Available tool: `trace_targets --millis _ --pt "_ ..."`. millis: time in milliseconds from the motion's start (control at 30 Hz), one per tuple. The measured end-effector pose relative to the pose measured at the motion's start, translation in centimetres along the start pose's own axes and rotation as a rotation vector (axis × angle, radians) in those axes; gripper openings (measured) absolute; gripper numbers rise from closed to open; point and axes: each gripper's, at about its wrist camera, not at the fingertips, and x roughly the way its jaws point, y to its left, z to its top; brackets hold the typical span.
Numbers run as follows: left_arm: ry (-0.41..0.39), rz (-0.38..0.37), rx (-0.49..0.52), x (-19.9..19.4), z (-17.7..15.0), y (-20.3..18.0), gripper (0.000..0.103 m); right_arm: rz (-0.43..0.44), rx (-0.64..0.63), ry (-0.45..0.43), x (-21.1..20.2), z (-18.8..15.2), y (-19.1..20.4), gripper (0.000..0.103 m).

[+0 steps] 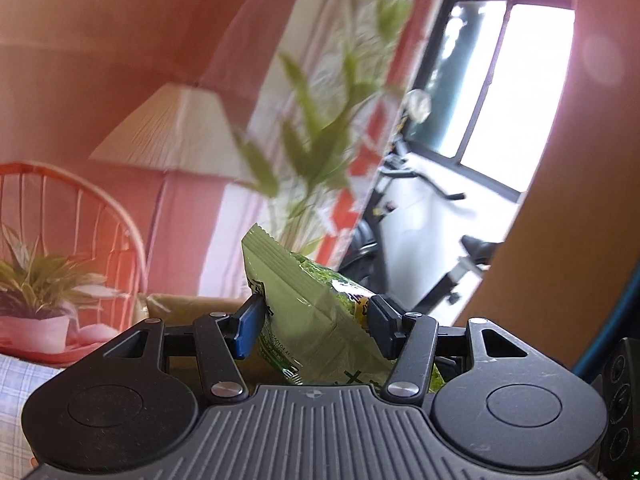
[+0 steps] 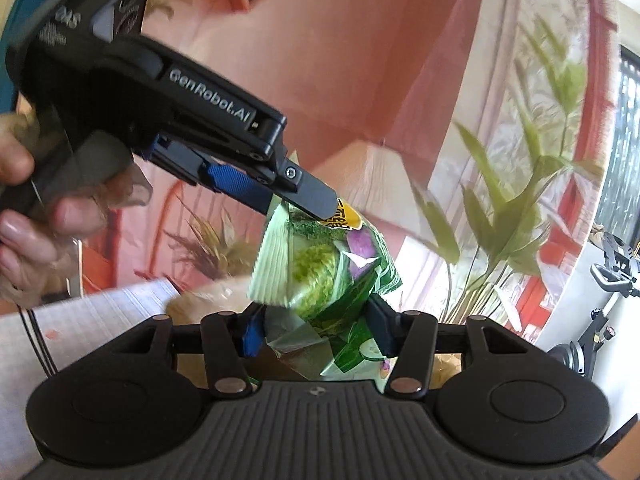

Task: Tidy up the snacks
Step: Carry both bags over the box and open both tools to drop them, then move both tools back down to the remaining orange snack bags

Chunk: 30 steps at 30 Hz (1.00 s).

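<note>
Right wrist view: a green snack packet [image 2: 320,276] is held in the air, pinched between the pads of the right gripper [image 2: 316,330] and gripped at its top by the left gripper [image 2: 308,204]. Judged light, crinkly and crushable, it is best taken by a sealed edge.

A pale checked cloth [image 1: 12,384] covers the surface; a pink tray [image 1: 80,350] with a potted plant [image 1: 40,288] rests on it.

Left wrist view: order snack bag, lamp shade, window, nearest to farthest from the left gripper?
1. snack bag: clamped between the jaws of the left gripper.
2. lamp shade: upper left, behind.
3. window: far right, at the back.
</note>
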Motion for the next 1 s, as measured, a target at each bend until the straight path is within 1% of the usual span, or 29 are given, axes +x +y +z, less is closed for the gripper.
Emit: trace_targets --millis 100,267,333,400,467,533,600,633,667,800,933,967,1000 --pt "0.023 0.035 -0.004 1.9 0.0 1.2 0.059 0.022 0.044 0.041 2.9 -0.7 -1.0 0.054" --pt "0.057 0.07 -0.017 4.3 0.0 2.9 0.06 0.046 0.106 0.097 6.3 -1.6 -2.4 0.054" --pt "0.068 0.089 -0.012 4.8 -0.2 3.2 0.065 0.053 0.127 0.116 7.3 -1.8 -2.8 0.054" --pt "0.086 0.121 0.002 5.2 -0.4 3.3 0.073 0.053 0.141 0.146 8.2 -2.1 -2.9 0.054" --pt "0.099 0.133 0.014 5.3 -0.7 3.4 0.075 0.055 0.152 0.181 8.8 -2.3 -2.7 0.055" --pt "0.113 0.143 0.025 5.3 -0.9 3.5 0.078 0.06 0.148 0.213 9.1 -2.6 -2.5 0.061" --pt "0.116 0.156 0.027 5.1 -1.1 3.7 0.084 0.059 0.129 0.226 9.1 -2.9 -2.3 0.071" --pt "0.118 0.163 0.025 5.0 -1.2 3.8 0.084 0.055 0.123 0.23 9.0 -3.0 -2.2 0.073" --pt "0.121 0.169 0.023 4.8 -1.2 3.9 0.084 0.05 0.12 0.235 8.9 -3.1 -2.1 0.074" --pt "0.129 0.219 0.034 4.1 -1.2 4.1 0.084 0.038 0.134 0.25 8.3 -3.4 -2.1 0.074" --pt "0.117 0.232 0.022 2.9 -0.9 4.3 0.084 0.024 0.147 0.248 7.3 -3.3 -2.2 0.076" --pt "0.114 0.235 0.022 2.6 -0.9 4.2 0.084 0.031 0.151 0.246 7.0 -3.3 -2.2 0.079" --pt "0.112 0.237 0.024 2.2 -1.0 4.2 0.084 0.025 0.149 0.243 6.7 -3.2 -2.2 0.079"
